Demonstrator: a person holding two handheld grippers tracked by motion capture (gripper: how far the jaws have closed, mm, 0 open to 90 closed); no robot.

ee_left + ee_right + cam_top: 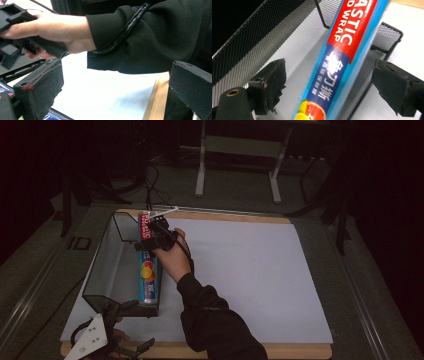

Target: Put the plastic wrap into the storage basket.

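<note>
The right gripper stands wide open, pads clear of the plastic wrap box lying between and beyond them in the mesh tray. The left gripper is open too, holding nothing, by the tray's near corner

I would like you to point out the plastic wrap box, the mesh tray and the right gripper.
plastic wrap box (342, 50): right gripper view, on its red label.
mesh tray (107, 270): high view, on its long left wall.
right gripper (329, 82): right gripper view, midway between its open jaws.
</note>
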